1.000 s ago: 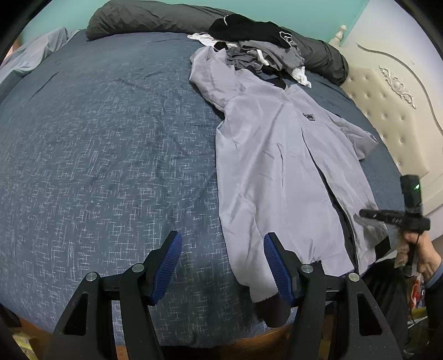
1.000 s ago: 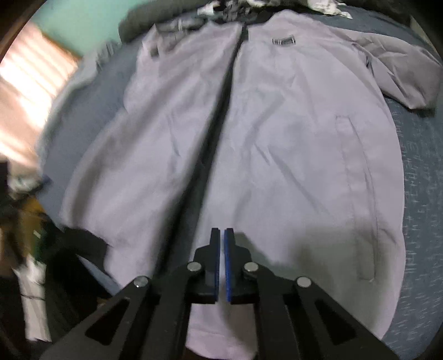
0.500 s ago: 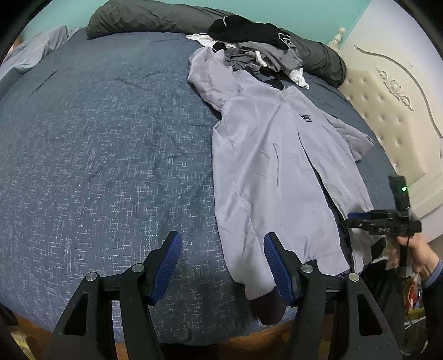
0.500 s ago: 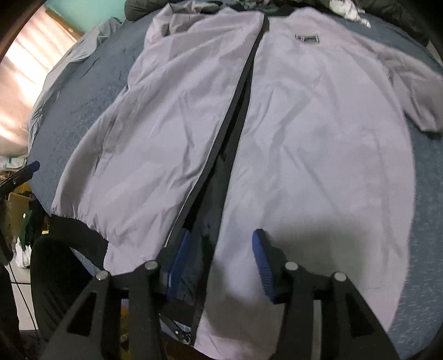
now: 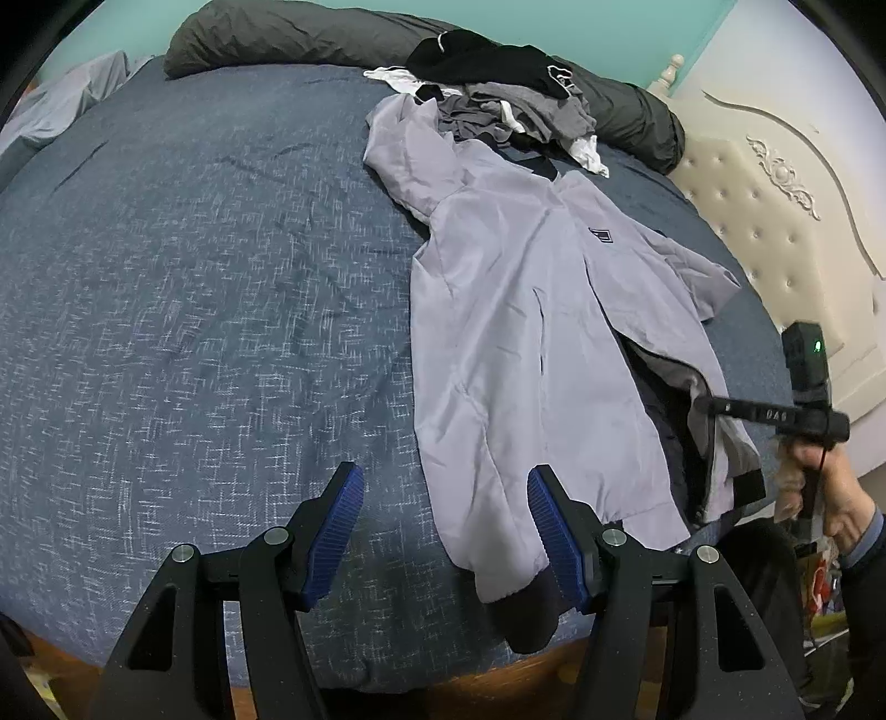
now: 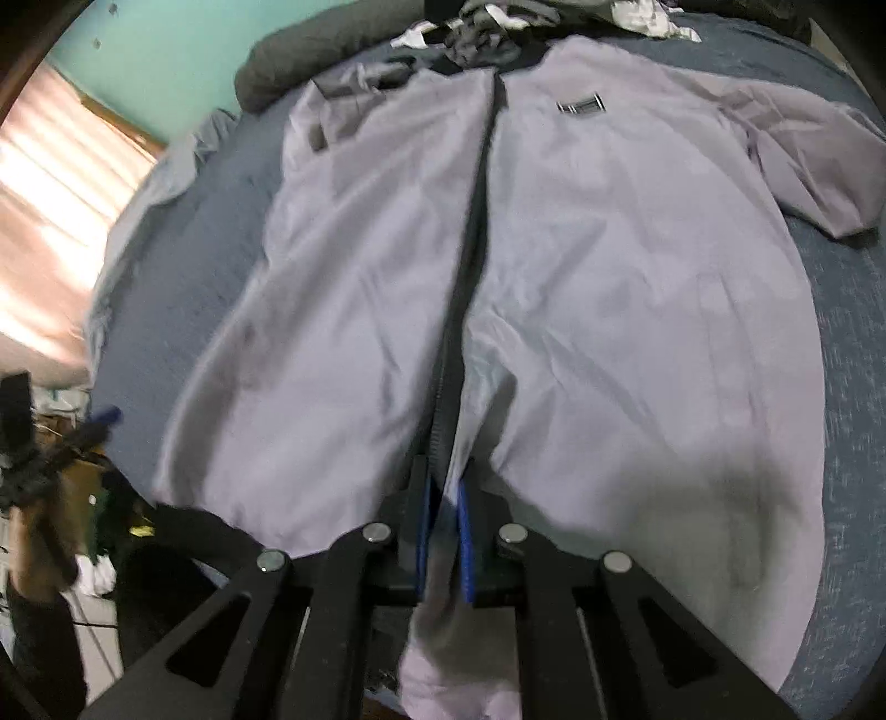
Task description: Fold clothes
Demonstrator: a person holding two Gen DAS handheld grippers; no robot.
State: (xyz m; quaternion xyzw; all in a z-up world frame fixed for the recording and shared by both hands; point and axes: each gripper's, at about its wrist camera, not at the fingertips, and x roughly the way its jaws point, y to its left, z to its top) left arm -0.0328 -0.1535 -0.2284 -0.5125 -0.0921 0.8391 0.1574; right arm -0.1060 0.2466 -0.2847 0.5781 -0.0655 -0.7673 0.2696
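Observation:
A light grey zip jacket (image 5: 526, 332) lies front up on the blue bedspread (image 5: 194, 304), hem toward me. My left gripper (image 5: 443, 531) hangs open near the bed's front edge, holding nothing, with the dark-cuffed sleeve end (image 5: 526, 609) beside its right finger. In the right wrist view the jacket (image 6: 609, 277) fills the frame. My right gripper (image 6: 443, 531) is closing on the right front panel's edge beside the zipper near the hem, with fabric pinched between the blue pads. The left wrist view shows the right gripper (image 5: 714, 407) holding that edge lifted, dark lining showing.
A heap of dark, grey and white clothes (image 5: 498, 105) sits at the jacket's collar, against a long dark bolster (image 5: 277, 39). A cream tufted headboard (image 5: 775, 221) stands on the right. A person's hand (image 5: 830, 487) grips the right tool off the bed's corner.
My right gripper went from shut above the jacket to open astride the zipper, then closed on the panel edge and raised it slightly. The left gripper stayed put and open.

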